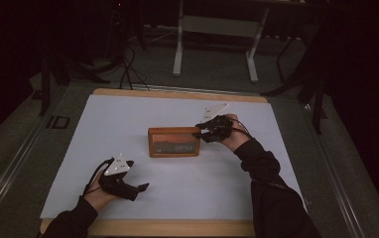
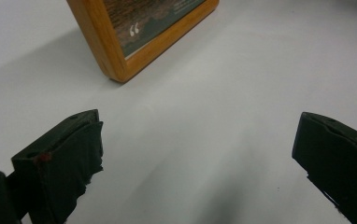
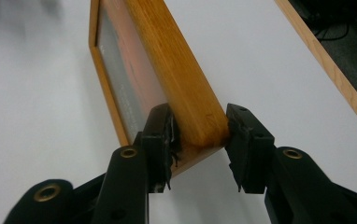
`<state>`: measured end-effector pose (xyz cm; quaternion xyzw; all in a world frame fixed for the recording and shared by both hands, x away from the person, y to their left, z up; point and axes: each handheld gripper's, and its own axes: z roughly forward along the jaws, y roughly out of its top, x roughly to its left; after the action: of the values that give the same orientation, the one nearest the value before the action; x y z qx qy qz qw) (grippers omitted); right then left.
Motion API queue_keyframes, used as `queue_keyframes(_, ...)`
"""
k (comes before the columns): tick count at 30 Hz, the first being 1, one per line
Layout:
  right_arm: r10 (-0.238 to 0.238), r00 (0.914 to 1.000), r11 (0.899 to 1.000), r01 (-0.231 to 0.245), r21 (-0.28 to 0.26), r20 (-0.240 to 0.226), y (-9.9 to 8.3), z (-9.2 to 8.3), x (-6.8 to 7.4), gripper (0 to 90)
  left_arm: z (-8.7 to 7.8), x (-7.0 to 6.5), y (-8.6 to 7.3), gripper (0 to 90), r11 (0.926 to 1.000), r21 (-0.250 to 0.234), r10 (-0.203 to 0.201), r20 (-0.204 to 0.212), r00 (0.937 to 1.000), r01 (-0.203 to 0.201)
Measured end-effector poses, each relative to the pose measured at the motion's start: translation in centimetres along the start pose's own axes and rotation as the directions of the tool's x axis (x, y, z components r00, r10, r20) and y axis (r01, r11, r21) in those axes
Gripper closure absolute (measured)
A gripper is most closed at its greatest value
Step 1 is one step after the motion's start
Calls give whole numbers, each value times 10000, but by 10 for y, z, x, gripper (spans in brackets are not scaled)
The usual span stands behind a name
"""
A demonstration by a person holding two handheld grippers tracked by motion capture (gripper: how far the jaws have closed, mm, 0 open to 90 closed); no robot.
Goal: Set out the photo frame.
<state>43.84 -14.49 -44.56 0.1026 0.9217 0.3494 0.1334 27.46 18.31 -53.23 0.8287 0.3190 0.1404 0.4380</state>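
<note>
Right tool (image 3: 199,128) clamps the wooden frame's (image 3: 176,70) top corner; left tool (image 2: 195,154) gapes wide, holding nothing.

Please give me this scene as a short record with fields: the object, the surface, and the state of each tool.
object: wooden picture frame, standing on its long edge
surface: white table top with wooden rim
right tool: jaws closed on the frame's end, front and back
left tool: jaws wide apart, nothing between them, apart from the frame
</note>
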Motion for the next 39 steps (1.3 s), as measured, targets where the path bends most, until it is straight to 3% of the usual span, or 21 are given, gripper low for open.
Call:
queue_keyframes(5,349,9994,9994,-349,-84,21,-2,4,-6,613,0,1,0,23,10000,-30,-27,-8,10000,27)
queue_keyframes(7,830,9966,9965,-830,-88,-9,-2,4,-8,612,0,1,0,23,10000,-22,-40,-8,10000,40)
queue_keyframes(14,1113,9937,9938,-1112,-59,149,-3,7,-11,602,1,1,0,23,10000,-18,-30,0,10000,30)
queue_keyframes(20,845,9956,9964,-841,-111,412,-4,8,-10,537,1,0,-1,23,10000,-1,-16,48,10000,16)
queue_keyframes(23,1165,9924,9931,-1158,-201,389,-5,7,-8,528,1,0,-1,23,10000,4,-15,61,10000,15)
queue_keyframes(25,1355,9886,9905,-1338,-307,656,-6,5,-8,445,1,0,-1,23,10000,17,-12,66,10000,12)
queue_keyframes(29,1706,9830,9839,-1663,-647,683,-11,-1,-8,363,2,0,-1,22,10000,32,-1,100,9999,1)
queue_keyframes(32,2108,9754,9753,-2053,-819,647,-18,-6,-4,292,2,0,-1,23,10000,47,-23,105,9999,23)
queue_keyframes(39,2485,9679,9642,-2434,-1049,387,-35,-10,7,135,2,0,-1,23,10000,34,-16,103,9999,16)
